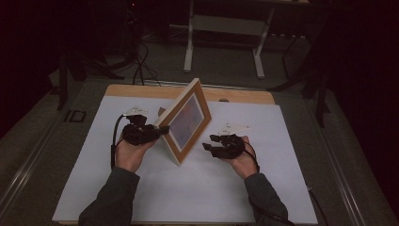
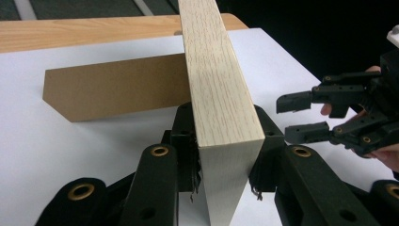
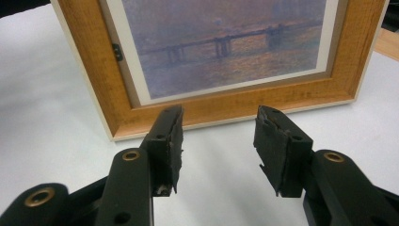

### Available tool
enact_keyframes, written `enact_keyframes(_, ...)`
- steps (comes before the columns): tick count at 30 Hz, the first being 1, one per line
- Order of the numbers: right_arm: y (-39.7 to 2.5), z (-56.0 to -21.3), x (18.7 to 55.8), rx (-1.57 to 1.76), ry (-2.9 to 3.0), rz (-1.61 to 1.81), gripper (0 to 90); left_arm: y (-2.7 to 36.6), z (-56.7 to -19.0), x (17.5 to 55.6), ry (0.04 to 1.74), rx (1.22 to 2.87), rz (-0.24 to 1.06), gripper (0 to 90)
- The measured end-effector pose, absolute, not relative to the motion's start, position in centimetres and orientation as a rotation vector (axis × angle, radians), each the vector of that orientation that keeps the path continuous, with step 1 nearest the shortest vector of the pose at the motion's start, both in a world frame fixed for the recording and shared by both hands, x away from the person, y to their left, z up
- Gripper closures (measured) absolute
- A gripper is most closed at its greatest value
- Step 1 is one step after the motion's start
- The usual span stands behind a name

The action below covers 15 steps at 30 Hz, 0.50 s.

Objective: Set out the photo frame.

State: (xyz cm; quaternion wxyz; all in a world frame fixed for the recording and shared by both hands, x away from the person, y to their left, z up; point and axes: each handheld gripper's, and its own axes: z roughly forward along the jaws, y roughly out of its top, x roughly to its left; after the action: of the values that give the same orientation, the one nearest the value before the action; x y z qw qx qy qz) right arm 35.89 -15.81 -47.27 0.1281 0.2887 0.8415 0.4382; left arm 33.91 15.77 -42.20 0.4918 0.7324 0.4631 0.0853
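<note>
At the left, the left tool (image 1: pixel 157 130) is clenched on the side edge of the wooden picture frame (image 1: pixel 186 121); in the left gripper view both jaws press the pale side of the frame (image 2: pixel 221 113). The frame stands on its lower edge on the white table (image 1: pixel 117 197), near the middle, leaning back, with its brown cardboard easel stand (image 2: pixel 113 89) opened behind it and resting on the table top.

The step in hand looks like setting the frame upright on its stand. Next, the left tool would need to let go gently once the stand bears the weight, or the other tool would need to steady the front.

At the right, the right tool (image 1: pixel 217 143) is released, its jaws apart and holding nothing, just in front of the frame's lower rail (image 3: pixel 244 101) and not touching it. The picture (image 3: pixel 221 42) shows a bridge at dusk.

Nothing lies on the table between tools and frame. Beyond the table, white table legs (image 1: pixel 189 42) and cables (image 1: pixel 141 66) sit on the dark floor.
</note>
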Motion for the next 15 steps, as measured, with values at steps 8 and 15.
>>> enact_keyframes(8, -15.7, -47.0, 36.0, 0.829, 2.445, 1.256, 51.5, 17.2, -42.4, 34.4, 1.079, 1.790, 0.117, 70.6)
enact_keyframes(15, -15.8, -46.6, 36.2, 0.827, 2.430, 1.259, 51.4, 17.7, -42.3, 34.4, 1.053, 1.809, 0.097, 70.6)
